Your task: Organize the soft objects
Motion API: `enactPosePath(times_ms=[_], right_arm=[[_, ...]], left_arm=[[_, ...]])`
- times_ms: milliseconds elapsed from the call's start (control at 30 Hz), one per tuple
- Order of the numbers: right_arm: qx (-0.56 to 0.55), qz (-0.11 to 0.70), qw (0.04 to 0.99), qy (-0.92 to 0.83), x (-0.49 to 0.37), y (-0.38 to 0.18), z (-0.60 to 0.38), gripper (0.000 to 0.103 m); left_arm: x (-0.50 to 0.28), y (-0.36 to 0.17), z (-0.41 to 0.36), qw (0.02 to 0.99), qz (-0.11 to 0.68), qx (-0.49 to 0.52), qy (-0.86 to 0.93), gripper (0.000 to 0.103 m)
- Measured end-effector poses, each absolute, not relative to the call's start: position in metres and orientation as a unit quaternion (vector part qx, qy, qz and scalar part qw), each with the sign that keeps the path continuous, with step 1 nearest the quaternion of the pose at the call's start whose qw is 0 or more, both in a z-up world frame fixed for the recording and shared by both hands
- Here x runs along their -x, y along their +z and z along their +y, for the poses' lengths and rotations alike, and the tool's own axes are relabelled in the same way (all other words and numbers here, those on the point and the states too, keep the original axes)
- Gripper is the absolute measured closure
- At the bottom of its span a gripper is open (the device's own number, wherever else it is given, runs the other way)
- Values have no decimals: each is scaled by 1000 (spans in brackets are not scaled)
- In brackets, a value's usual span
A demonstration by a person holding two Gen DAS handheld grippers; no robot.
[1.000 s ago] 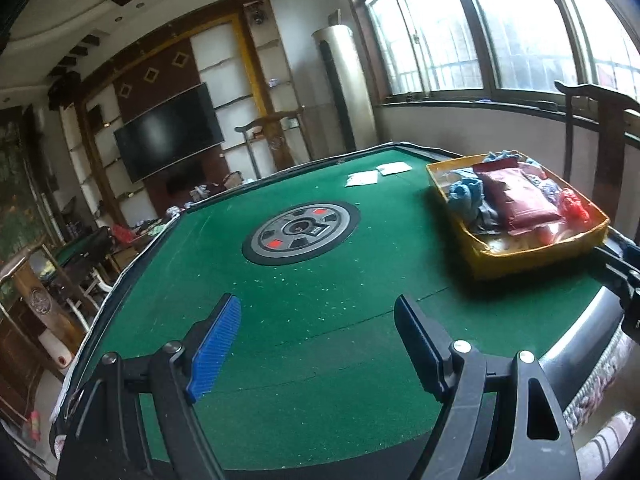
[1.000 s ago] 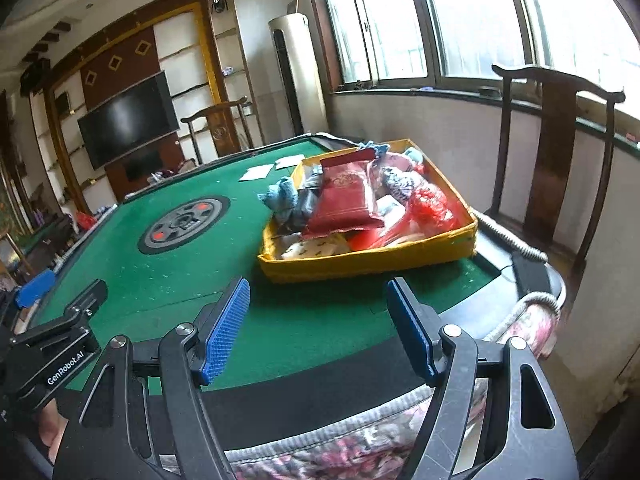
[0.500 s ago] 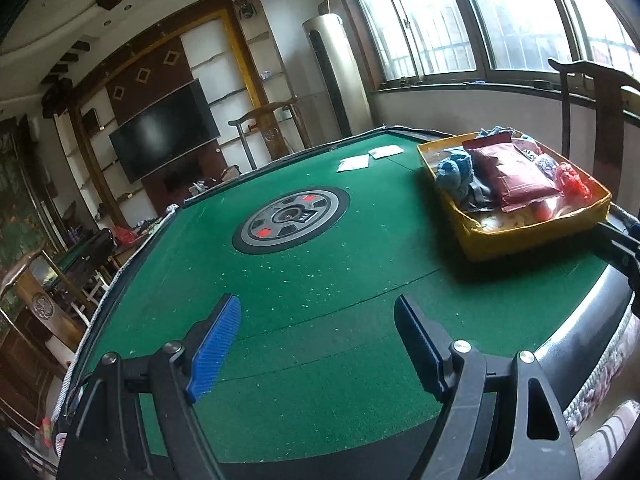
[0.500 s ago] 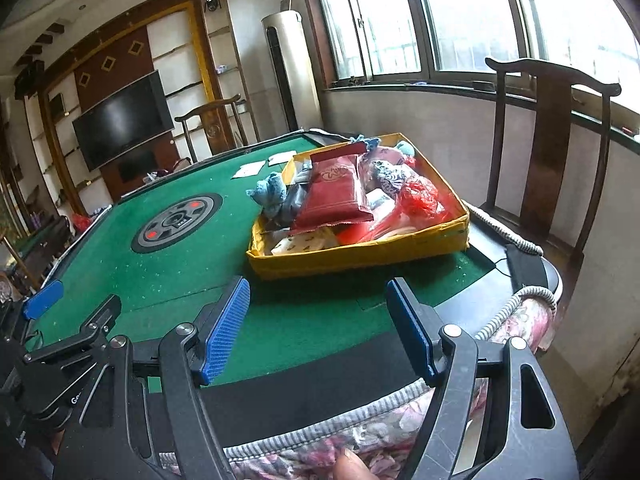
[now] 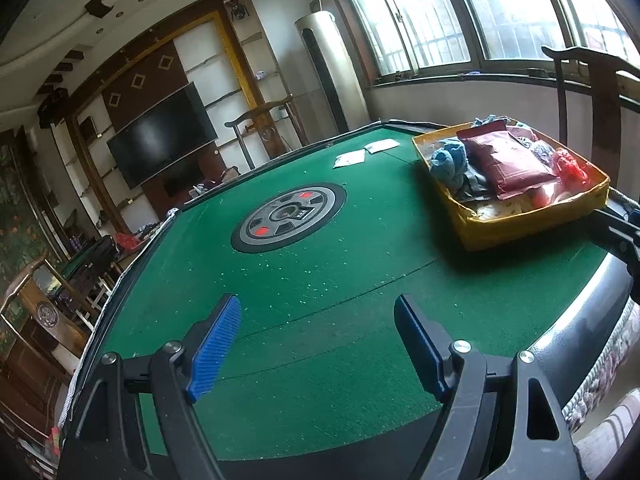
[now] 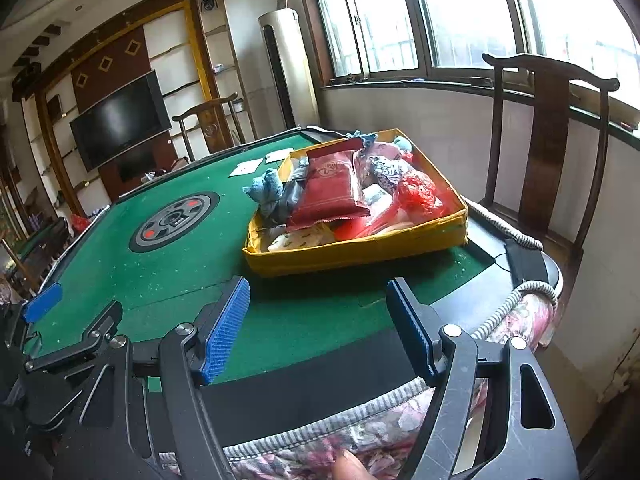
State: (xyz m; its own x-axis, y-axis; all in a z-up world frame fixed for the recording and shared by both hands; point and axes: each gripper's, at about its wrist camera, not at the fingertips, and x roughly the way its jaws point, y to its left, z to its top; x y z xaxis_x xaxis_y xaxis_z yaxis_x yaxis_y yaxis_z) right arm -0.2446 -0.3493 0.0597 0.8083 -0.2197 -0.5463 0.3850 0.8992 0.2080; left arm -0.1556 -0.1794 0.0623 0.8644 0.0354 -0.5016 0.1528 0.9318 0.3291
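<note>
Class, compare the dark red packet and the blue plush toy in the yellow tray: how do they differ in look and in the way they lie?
The dark red packet is flat, smooth and rectangular; the blue plush toy is lumpy and fuzzy. The packet lies on top of the pile near the middle of the yellow tray; the toy sits at the tray's left wall, sticking out over its rim. The packet looks larger than the toy. Both rest in the tray, untouched by either gripper.

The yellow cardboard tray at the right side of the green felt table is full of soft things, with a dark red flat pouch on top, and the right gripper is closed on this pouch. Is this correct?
Not quite. The right gripper is open and holds nothing, short of the yellow cardboard tray on the green felt table; the right wrist view shows this. The dark red flat pouch does lie on top.
</note>
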Motion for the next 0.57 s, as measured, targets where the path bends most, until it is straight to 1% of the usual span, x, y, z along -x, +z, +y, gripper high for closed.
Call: enactPosePath(times_ms=[567], right_arm=[[-157, 267, 937, -162, 245, 57, -349, 31]], left_arm=[[157, 60, -184, 944, 267, -191, -32, 23]])
